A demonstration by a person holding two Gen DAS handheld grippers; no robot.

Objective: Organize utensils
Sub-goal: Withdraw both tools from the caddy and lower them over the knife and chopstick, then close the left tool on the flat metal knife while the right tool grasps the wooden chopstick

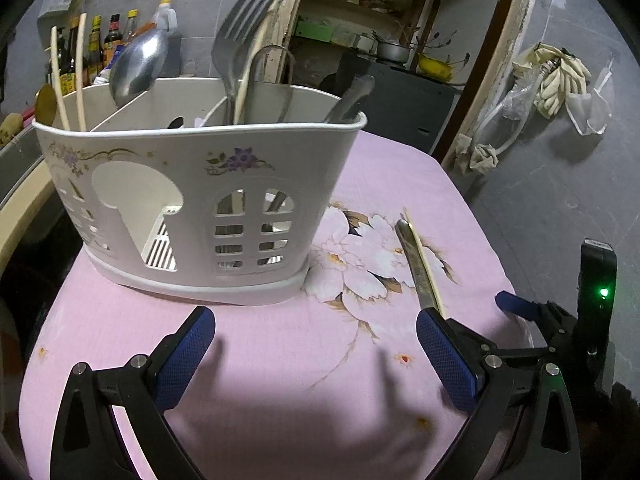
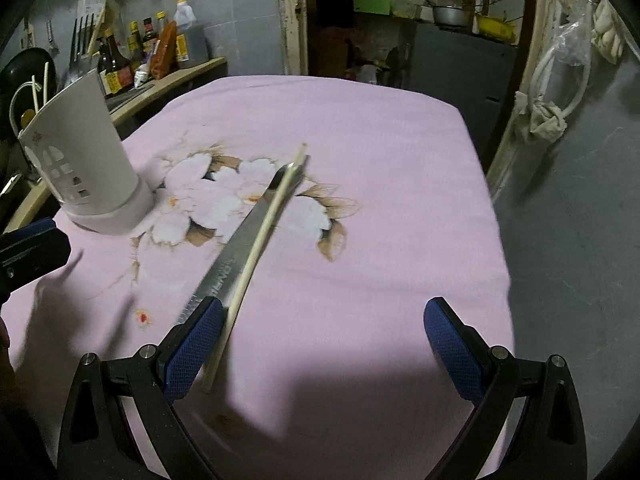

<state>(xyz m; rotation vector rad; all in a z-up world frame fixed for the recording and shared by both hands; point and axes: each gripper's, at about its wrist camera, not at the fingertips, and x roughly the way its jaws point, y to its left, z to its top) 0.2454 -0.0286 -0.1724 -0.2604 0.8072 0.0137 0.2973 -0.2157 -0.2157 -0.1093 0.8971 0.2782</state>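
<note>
A white flowered utensil holder (image 1: 192,184) stands on the pink cloth with a fork (image 1: 240,32), a spoon (image 1: 138,66), pale chopsticks (image 1: 80,72) and other handles in it. My left gripper (image 1: 314,334) hangs open just in front of the holder, holding nothing. To the right, a steel knife (image 2: 240,248) and a single pale chopstick (image 2: 262,236) lie side by side on the cloth. My right gripper (image 2: 320,334) is open and low over their near ends. Its left finger (image 2: 196,340) covers the knife's end, and the chopstick passes just inside it. The holder (image 2: 80,140) shows at far left.
The cloth-covered table (image 2: 380,140) drops off at the right and far edges to a grey floor. A shelf of sauce bottles (image 2: 148,48) sits behind the holder. A blue finger of the right gripper (image 1: 516,305) shows beside my left gripper's right finger.
</note>
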